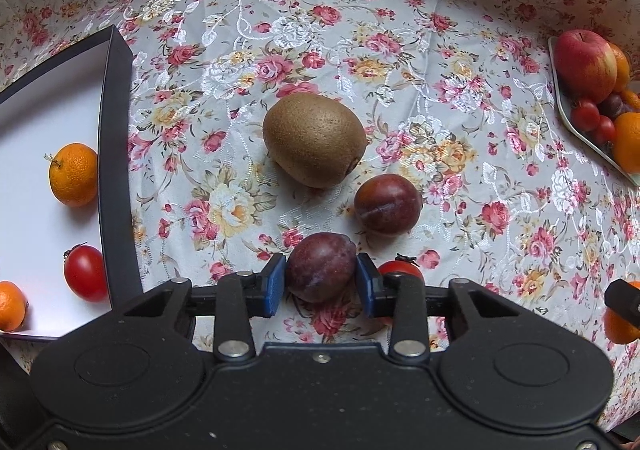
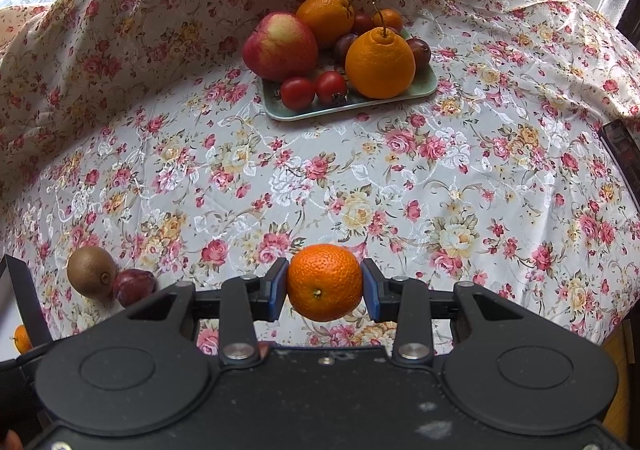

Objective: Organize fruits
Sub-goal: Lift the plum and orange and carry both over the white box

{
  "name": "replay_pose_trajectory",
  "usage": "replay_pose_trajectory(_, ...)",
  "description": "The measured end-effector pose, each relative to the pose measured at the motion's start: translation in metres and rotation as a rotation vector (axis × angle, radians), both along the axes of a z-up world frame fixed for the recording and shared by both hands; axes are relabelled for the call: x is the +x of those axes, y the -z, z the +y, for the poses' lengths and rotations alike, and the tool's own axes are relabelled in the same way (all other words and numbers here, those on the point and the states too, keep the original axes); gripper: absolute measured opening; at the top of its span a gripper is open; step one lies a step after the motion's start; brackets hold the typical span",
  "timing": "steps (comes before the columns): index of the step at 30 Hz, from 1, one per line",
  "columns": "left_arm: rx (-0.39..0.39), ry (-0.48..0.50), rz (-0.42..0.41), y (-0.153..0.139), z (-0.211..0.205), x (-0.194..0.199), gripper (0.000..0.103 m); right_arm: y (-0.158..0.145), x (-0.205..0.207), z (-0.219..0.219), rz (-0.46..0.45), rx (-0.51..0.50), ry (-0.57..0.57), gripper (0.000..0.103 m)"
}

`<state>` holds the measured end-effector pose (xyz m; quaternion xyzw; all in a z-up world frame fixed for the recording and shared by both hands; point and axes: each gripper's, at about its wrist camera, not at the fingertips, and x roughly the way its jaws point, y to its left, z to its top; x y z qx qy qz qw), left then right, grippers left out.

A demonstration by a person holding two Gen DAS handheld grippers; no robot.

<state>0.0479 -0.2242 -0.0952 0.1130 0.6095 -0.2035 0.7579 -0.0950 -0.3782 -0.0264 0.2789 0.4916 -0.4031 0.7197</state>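
Here, in the left wrist view, we hold the left gripper point(image 1: 321, 282) closed on a dark plum point(image 1: 321, 267) at lower centre, its blue pads point(image 1: 274, 287) pressed against both flanks of the smooth, matte skin. Just above it a second plum point(image 1: 388, 204) and a fuzzy, egg-shaped kiwi point(image 1: 315, 139) rest on the glossy floral tablecloth point(image 1: 460, 178), and a cherry tomato point(image 1: 400, 270) shows partly behind the right finger. At the left edge stands a black-walled box point(image 1: 116, 170) with a white floor, already containing a pebbled mandarin point(image 1: 73, 174) and a glossy tomato point(image 1: 85, 273). We judge the step in hand to be transfer of sorted fruit; the next move calls for carrying the plum clear over the box wall before release. In the right wrist view, the right gripper point(image 2: 325, 288) clamps a small dimpled orange point(image 2: 325, 282) at lower centre, lifted above the cloth. At upper centre a pale green tray point(image 2: 428, 84) holds an apple point(image 2: 280, 46), larger oranges, tomatoes and plums. Whether this orange belongs in the tray or the box we cannot tell.
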Motion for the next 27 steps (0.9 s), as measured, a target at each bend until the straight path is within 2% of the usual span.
replay_pose_trajectory(12, -0.055, -0.011, -0.08, -0.036, 0.007, -0.001, 0.045, -0.007, -0.001, -0.001, -0.018, -0.007, 0.024, 0.038)
replay_pose_trajectory(18, -0.096, -0.094, -0.122, -0.062, 0.027, 0.015, 0.045, -0.006, 0.005, 0.005, -0.007, -0.016, 0.017, 0.038)
replay_pose_trajectory(27, -0.058, -0.198, -0.227, -0.082, 0.064, 0.038, 0.045, -0.005, 0.022, 0.022, -0.003, -0.016, -0.021, 0.038)
